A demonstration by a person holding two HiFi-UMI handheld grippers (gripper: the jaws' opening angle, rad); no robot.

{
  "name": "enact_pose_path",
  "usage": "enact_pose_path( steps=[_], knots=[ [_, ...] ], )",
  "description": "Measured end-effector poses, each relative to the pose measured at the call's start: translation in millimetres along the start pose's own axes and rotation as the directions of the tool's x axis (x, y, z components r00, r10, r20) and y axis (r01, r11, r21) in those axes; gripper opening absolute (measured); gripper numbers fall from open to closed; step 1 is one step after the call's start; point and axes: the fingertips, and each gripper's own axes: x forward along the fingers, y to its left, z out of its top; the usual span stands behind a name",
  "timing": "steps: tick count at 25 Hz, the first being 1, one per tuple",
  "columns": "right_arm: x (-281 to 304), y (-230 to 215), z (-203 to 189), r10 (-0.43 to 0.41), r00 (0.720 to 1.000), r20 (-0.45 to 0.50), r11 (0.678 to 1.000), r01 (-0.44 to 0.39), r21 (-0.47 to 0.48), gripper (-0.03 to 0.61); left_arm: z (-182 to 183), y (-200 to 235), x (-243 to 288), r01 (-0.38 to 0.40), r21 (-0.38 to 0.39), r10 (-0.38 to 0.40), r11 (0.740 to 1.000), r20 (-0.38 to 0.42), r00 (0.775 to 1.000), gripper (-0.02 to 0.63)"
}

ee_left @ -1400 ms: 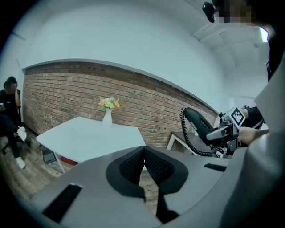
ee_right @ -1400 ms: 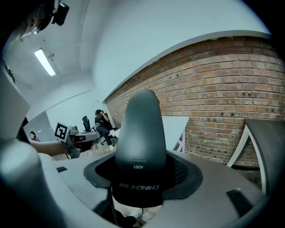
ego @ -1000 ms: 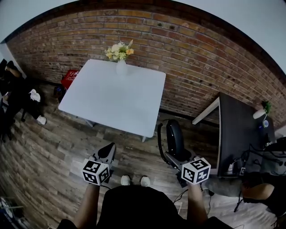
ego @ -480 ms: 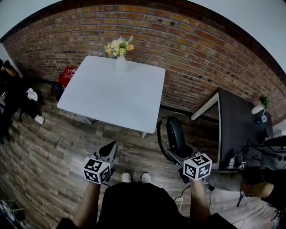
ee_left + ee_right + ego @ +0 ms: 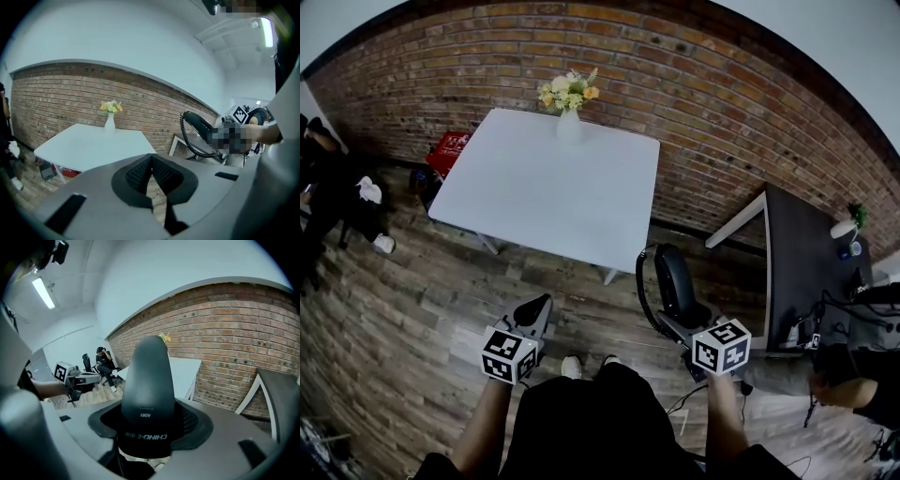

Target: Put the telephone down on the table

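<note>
A black telephone handset (image 5: 673,278) with a coiled cord (image 5: 641,298) points toward the white table (image 5: 534,202) and is held above the wooden floor, short of the table's near edge. My right gripper (image 5: 682,323) is shut on the handset's lower end. In the right gripper view the handset (image 5: 148,376) rises from between the jaws of my right gripper (image 5: 149,423) and hides much of the table (image 5: 187,369). My left gripper (image 5: 540,306) hangs at the left, shut and empty. In the left gripper view its pads meet at my left gripper (image 5: 151,174), and the handset (image 5: 200,125) shows at the right.
A white vase of flowers (image 5: 569,124) stands at the table's far edge by the brick wall (image 5: 722,103). A dark desk (image 5: 806,272) stands at the right, a red crate (image 5: 450,153) under the table's left corner. A seated person (image 5: 333,192) is at the left.
The view has shifted a little, with the table now slightly more to the right. Both grippers keep their places, the right one still holding the handset.
</note>
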Motion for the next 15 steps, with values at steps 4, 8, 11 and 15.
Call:
enact_pose_path(
  steps=[4,8,11,15],
  knots=[
    [5,13,4,0.007,1.000,0.013,1.000,-0.007,0.002,0.295,-4,9,-9,0.008,-0.004,-0.007,1.000,0.007,1.000,0.014],
    [9,17,9,0.010,1.000,0.024,1.000,-0.010,0.014,0.295,-4,17,-12,0.009,0.000,-0.009,1.000,0.006,1.000,0.014],
    [14,18,14,0.013,1.000,0.026,1.000,-0.013,0.012,0.295,-4,23,-12,0.007,0.004,-0.008,1.000,0.004,1.000,0.014],
    [28,12,19,0.030,0.999,0.021,0.999,-0.030,0.011,0.295,-5,33,-5,-0.007,0.006,0.007,1.000,-0.006,1.000,0.014]
  ],
)
